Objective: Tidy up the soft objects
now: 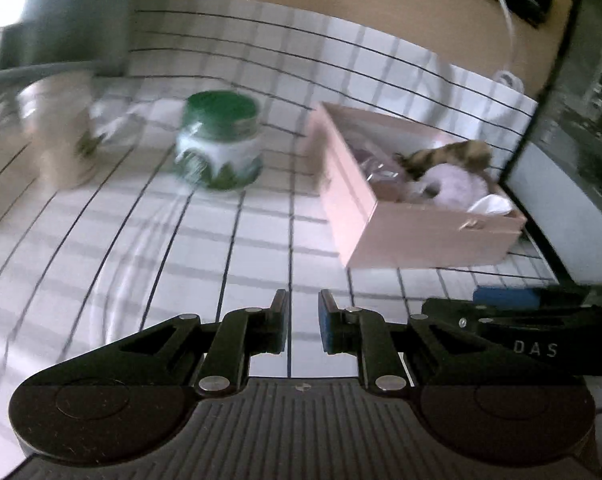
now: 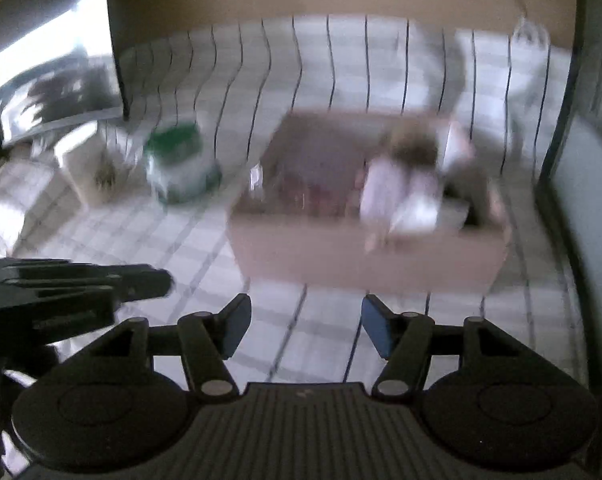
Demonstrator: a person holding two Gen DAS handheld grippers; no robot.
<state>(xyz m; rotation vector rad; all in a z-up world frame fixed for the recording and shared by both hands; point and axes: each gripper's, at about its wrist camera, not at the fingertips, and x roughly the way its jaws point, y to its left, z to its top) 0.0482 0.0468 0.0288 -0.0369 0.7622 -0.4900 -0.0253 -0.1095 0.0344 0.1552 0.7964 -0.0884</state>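
Note:
A pink box point(image 1: 413, 236) stands on the checked tablecloth at the right, also blurred in the right wrist view point(image 2: 361, 260). Inside it lie a lilac fluffy soft thing point(image 1: 457, 184) point(image 2: 397, 188), a brown mottled soft thing point(image 1: 449, 156) behind it, and a white piece point(image 1: 491, 204) at the near corner. My left gripper point(image 1: 304, 320) hovers over the cloth short of the box, its jaws a narrow gap apart with nothing between them. My right gripper point(image 2: 305, 328) is open wide and empty, pointing at the box's near wall. The two grippers hang side by side.
A green-lidded jar point(image 1: 219, 140) point(image 2: 177, 160) stands left of the box, with a beige cup point(image 1: 59, 132) further left. A dark framed panel point(image 1: 581, 140) leans at the right edge. A white cable point(image 1: 509, 20) hangs down the wall behind the box.

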